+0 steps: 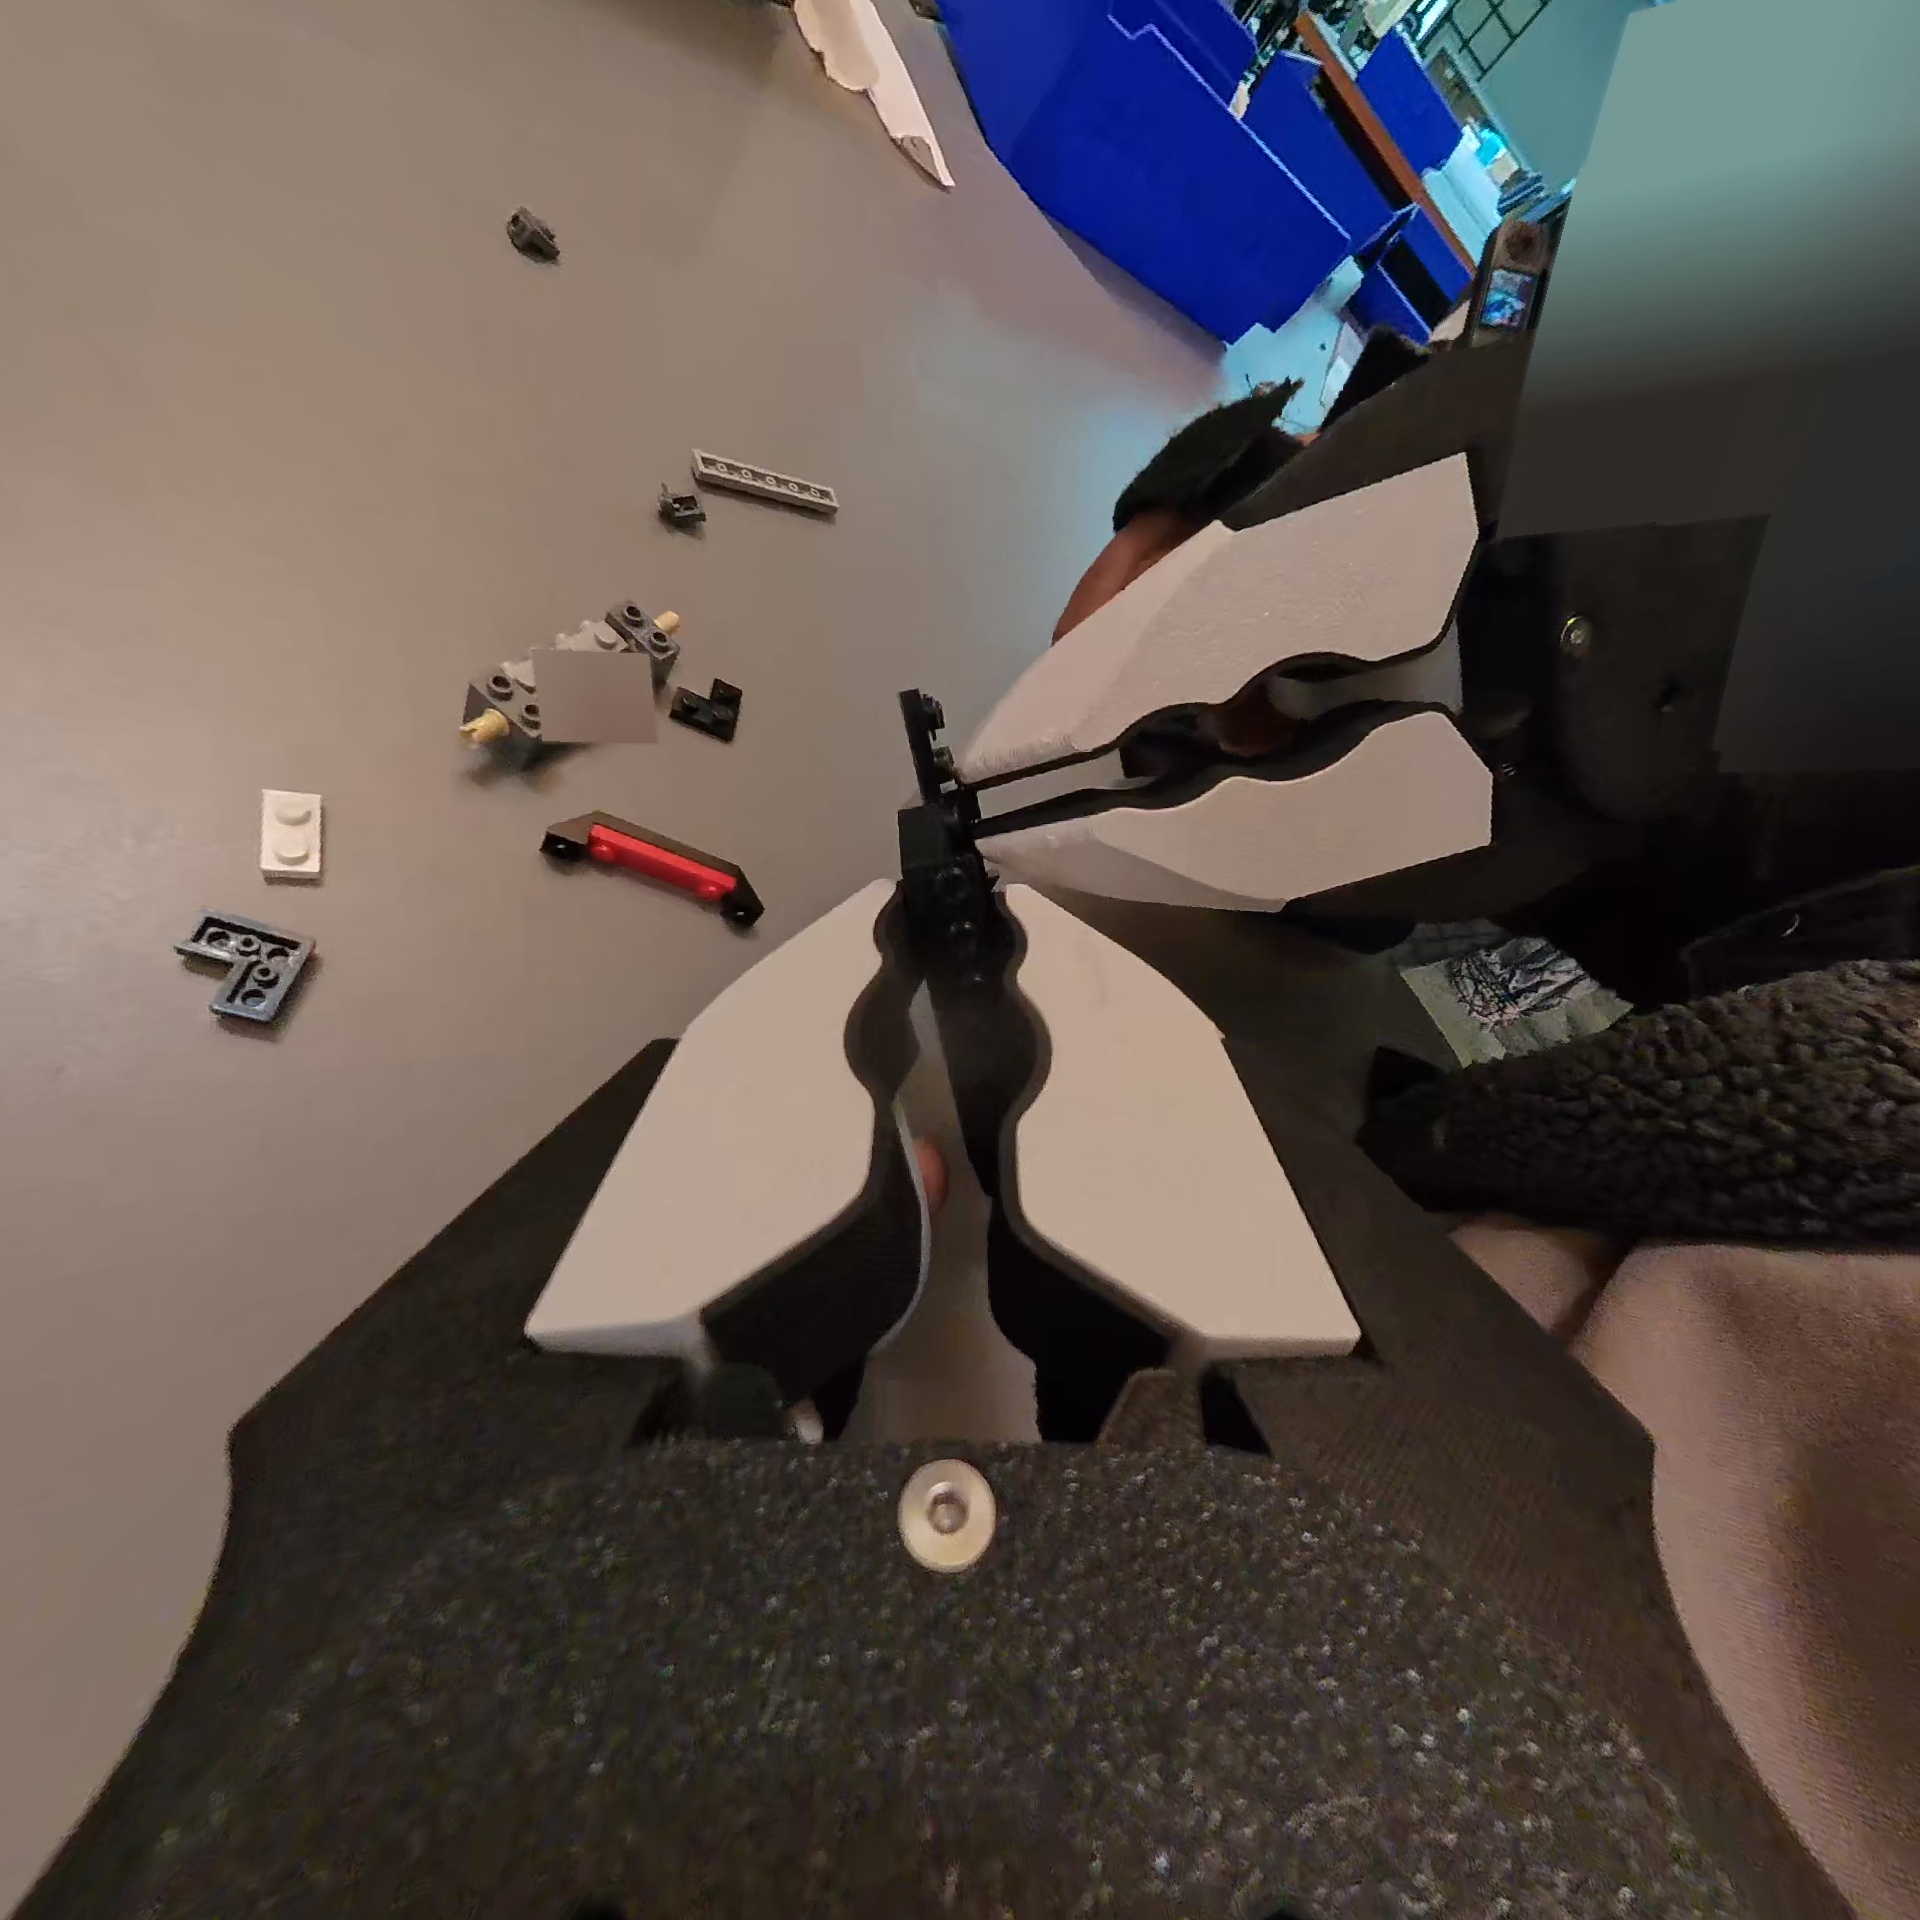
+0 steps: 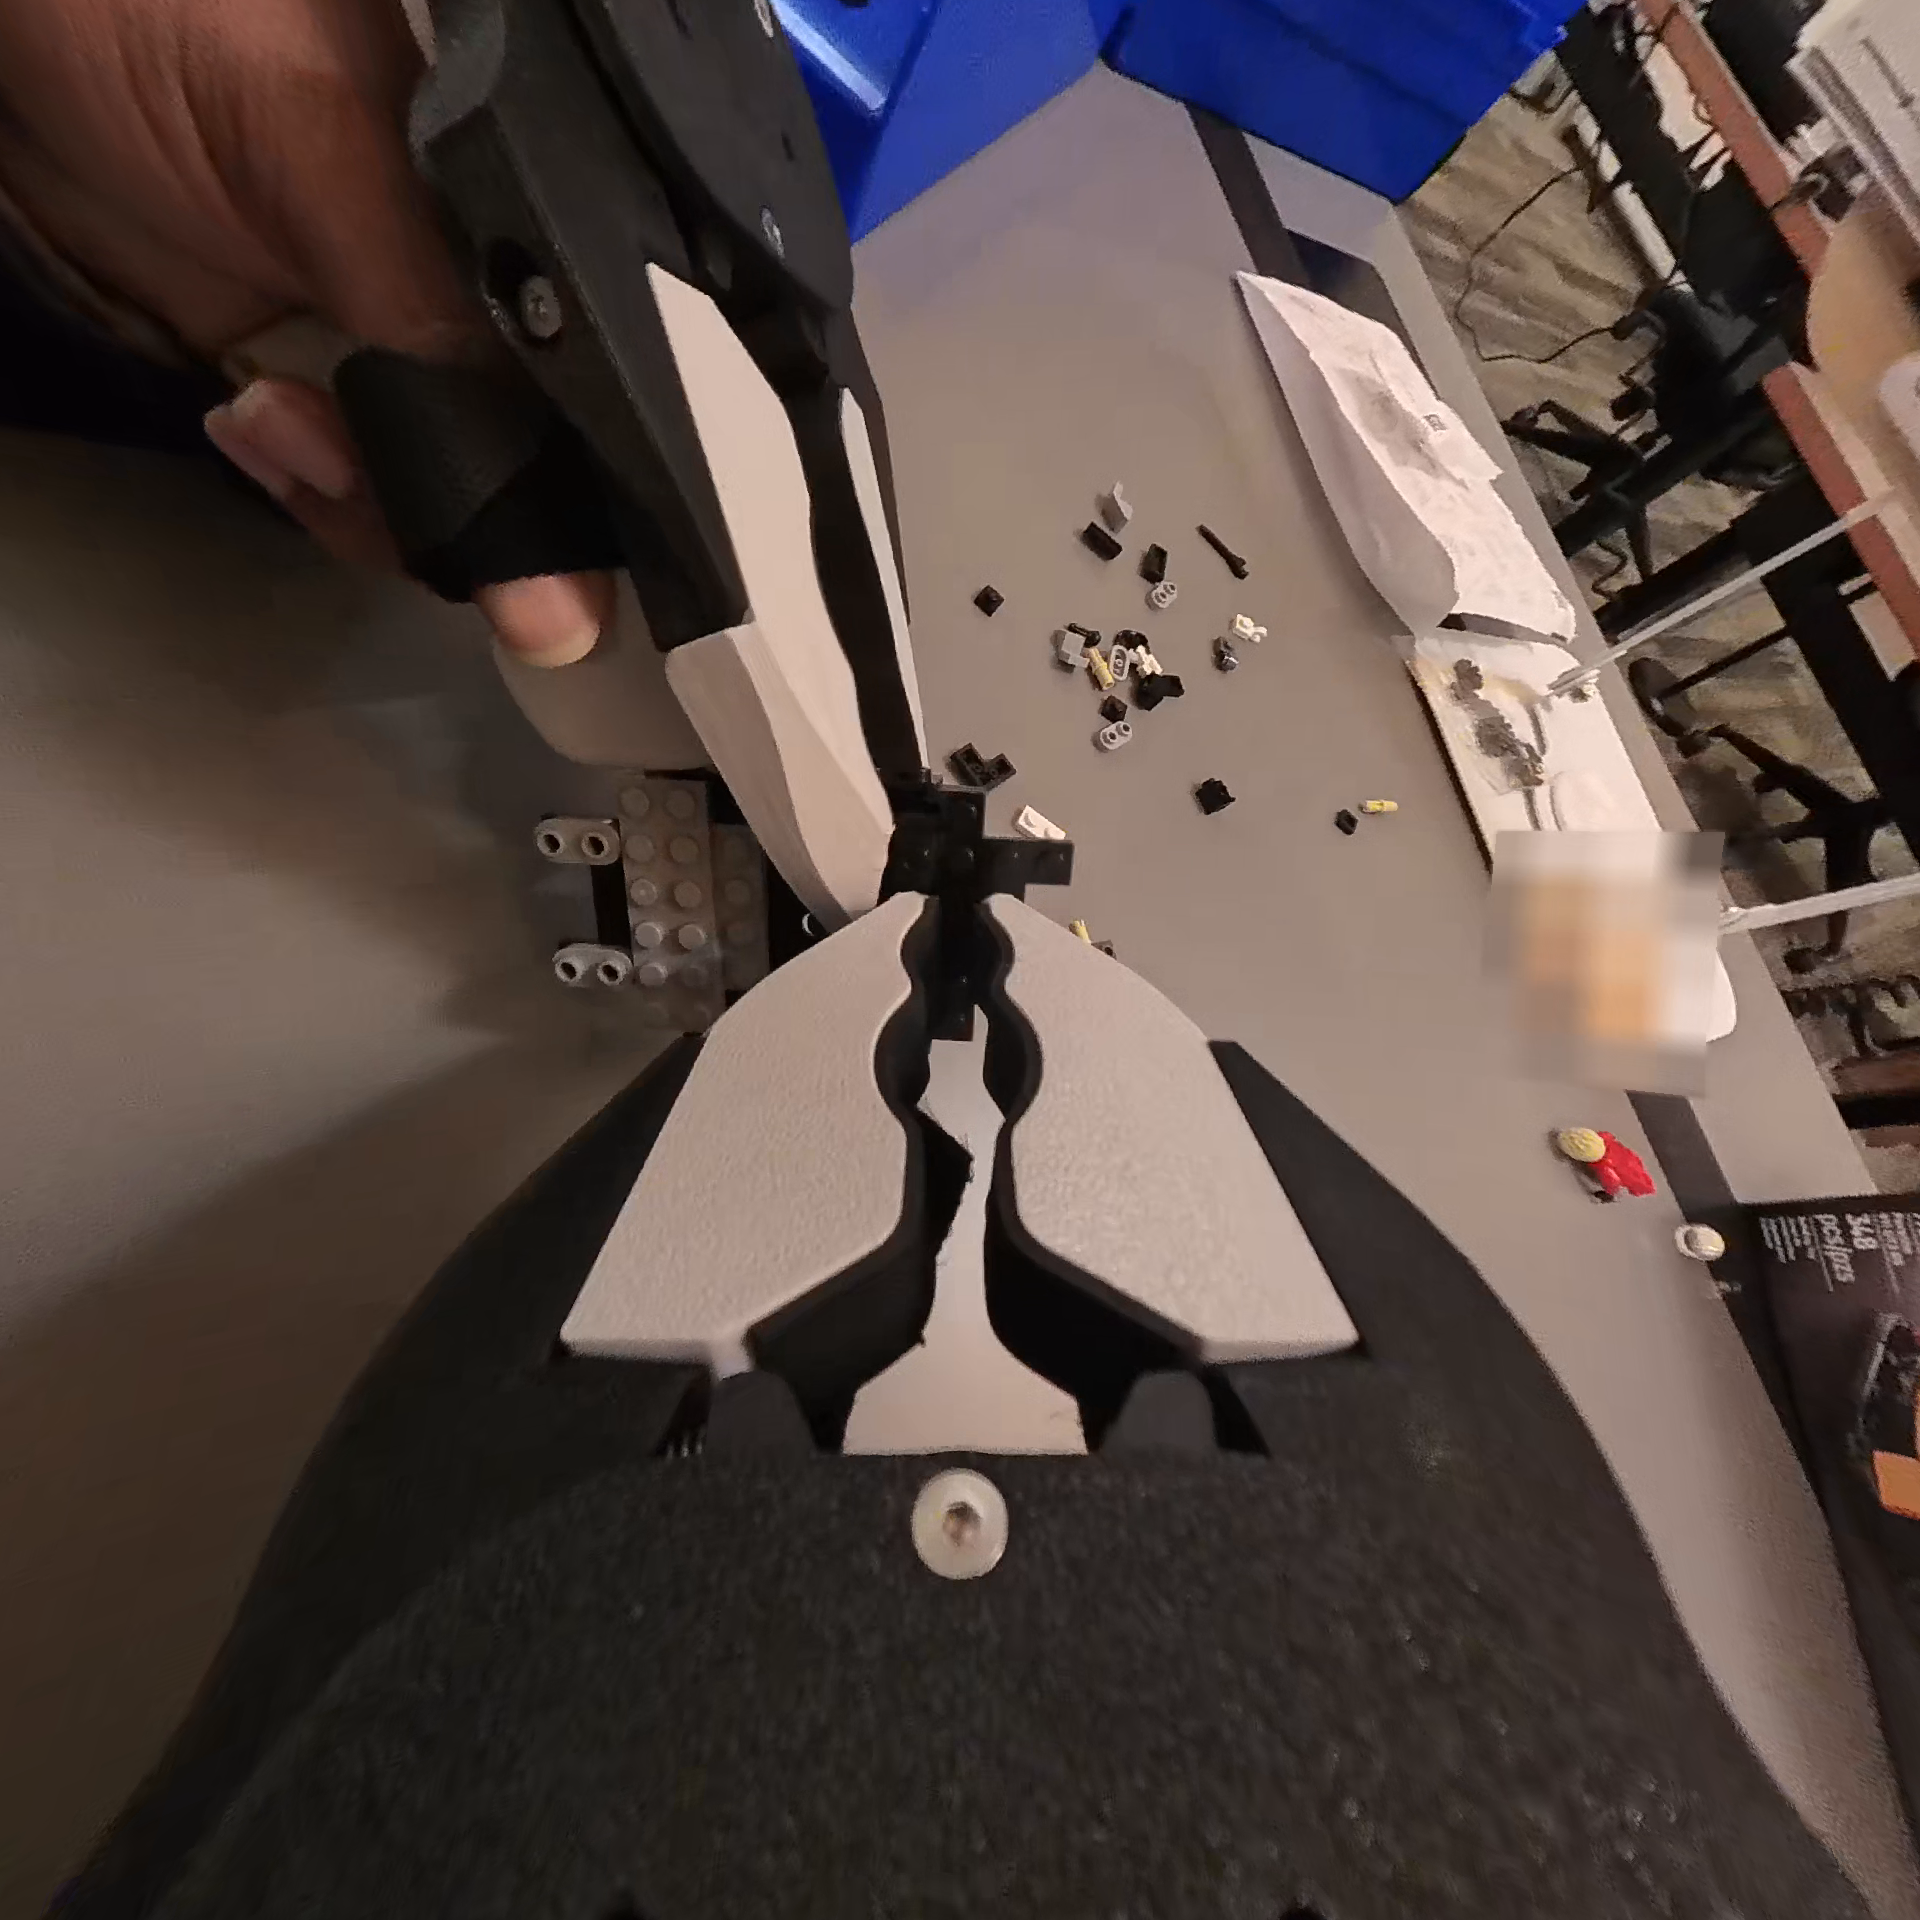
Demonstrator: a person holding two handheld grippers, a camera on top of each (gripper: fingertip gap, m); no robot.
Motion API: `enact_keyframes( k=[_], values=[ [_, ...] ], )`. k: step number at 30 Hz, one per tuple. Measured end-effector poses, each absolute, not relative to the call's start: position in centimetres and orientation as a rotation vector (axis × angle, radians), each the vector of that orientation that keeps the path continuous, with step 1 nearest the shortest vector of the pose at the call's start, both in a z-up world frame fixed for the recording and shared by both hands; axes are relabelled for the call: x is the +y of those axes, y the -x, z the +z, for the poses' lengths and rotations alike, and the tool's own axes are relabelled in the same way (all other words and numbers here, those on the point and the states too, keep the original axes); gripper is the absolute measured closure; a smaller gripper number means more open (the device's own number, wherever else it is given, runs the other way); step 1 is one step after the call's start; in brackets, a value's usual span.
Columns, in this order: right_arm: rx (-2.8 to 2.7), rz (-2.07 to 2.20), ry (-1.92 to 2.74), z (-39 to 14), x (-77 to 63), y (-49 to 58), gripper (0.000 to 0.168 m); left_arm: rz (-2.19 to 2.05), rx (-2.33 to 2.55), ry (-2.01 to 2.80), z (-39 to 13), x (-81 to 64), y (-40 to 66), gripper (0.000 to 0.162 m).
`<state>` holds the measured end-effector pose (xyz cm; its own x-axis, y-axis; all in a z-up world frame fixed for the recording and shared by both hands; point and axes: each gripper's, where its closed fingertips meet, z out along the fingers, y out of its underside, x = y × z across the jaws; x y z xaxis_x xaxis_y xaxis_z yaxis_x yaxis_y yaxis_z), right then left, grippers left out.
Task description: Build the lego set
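In the left wrist view my left gripper (image 1: 948, 896) is shut on a black lego piece (image 1: 940, 847) held above the grey table (image 1: 364, 416). My right gripper (image 1: 971, 805) comes in from the right, shut on a thin black plate (image 1: 923, 738) that meets the black piece at a right angle. In the right wrist view my right gripper (image 2: 954, 912) is shut on the black plate (image 2: 954, 987). The left gripper (image 2: 896, 831) reaches down from the upper left, and the two black parts touch in a cross shape (image 2: 987, 860).
Loose parts lie left of the grippers: a red and black piece (image 1: 655, 868), a white plate (image 1: 291, 834), a dark blue L plate (image 1: 247, 966), a grey build (image 1: 571, 686), a long grey plate (image 1: 764, 483). Beyond lie scattered small parts (image 2: 1132, 655), a grey studded build (image 2: 675, 894), paper sheets (image 2: 1392, 447), blue bins (image 2: 1247, 62).
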<state>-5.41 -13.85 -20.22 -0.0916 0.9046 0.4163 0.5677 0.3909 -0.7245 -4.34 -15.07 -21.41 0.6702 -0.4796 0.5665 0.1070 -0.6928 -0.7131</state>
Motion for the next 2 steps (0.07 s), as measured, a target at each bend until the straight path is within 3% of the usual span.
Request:
enact_keyframes(
  k=[1, 2],
  values=[
    [-1.754, 0.488, 1.288, -20.12, -13.81, 5.4, 0.163, -1.006, 0.28, 2.128, -21.34, -15.05, 4.36, 0.15],
    [-1.735, 0.488, 1.291, -20.04, -13.79, 5.36, 0.163, -1.016, 0.273, 2.125, -21.25, -15.04, 4.36, 0.15]
  ],
)
